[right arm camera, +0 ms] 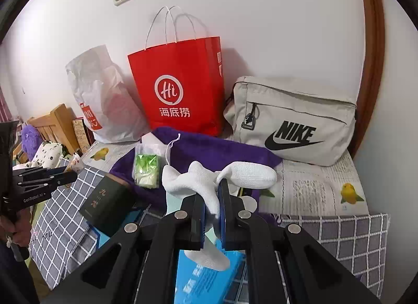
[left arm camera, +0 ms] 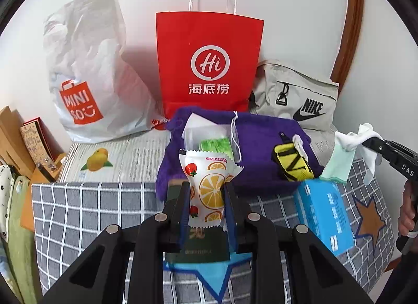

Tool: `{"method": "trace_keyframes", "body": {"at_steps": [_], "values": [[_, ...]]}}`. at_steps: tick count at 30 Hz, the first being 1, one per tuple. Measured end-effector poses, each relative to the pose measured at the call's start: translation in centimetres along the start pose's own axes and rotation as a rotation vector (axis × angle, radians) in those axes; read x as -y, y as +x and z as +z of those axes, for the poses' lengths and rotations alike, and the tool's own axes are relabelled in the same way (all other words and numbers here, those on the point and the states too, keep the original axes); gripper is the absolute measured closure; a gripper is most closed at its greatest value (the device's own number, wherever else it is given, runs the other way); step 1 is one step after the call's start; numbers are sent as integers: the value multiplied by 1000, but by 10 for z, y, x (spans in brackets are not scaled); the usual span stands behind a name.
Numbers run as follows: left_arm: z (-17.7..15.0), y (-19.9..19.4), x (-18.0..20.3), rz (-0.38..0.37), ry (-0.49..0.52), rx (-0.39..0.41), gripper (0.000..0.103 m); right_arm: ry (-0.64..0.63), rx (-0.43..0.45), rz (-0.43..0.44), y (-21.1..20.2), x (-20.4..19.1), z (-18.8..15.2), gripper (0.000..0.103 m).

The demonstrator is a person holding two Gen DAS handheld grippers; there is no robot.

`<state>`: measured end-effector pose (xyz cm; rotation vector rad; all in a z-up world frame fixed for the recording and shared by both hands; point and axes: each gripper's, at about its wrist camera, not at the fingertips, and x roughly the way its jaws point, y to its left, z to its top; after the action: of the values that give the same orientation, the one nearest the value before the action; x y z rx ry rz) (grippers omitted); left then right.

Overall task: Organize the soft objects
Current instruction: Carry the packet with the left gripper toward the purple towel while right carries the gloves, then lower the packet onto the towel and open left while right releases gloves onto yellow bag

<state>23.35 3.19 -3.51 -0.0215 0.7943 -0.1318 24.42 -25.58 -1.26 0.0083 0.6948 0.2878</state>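
right between the left gripper (left arm camera: 205, 194) jaws there's a fruit-print snack packet (left arm camera: 209, 186), pinched across its middle with a dark green box (left arm camera: 197, 247) sitting just under the jaws. packet stands upright, long axis running straight up out of the jaws, crimped top edge pointing toward the red paper bag (left arm camera: 209, 61) beyond. over on my other side the right gripper (right arm camera: 210, 199) is clamped on a white sock (right arm camera: 209, 181), which drapes both ways: toe lobes flopping up and ahead of the jaws, the rest hanging down below them over the blue tissue box (right arm camera: 206, 277).

stuff i'm worried about: the packet is slick and puffy, so i reckon it could squirt out or rotate if i swing fast. the sock's dangling end looks like it could snag the tissue box or drag across the purple knit bag (right arm camera: 209, 152) ahead of the jaws, and the hold is only on a fold, so it may slide free.
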Motion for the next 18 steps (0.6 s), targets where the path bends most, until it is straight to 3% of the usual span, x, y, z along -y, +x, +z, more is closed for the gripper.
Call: {"method": "trace_keyframes", "body": {"at_steps": [18], "values": [[48, 61, -15, -28, 2, -31, 80, 6, -37, 8, 70, -5, 45, 94]]}}
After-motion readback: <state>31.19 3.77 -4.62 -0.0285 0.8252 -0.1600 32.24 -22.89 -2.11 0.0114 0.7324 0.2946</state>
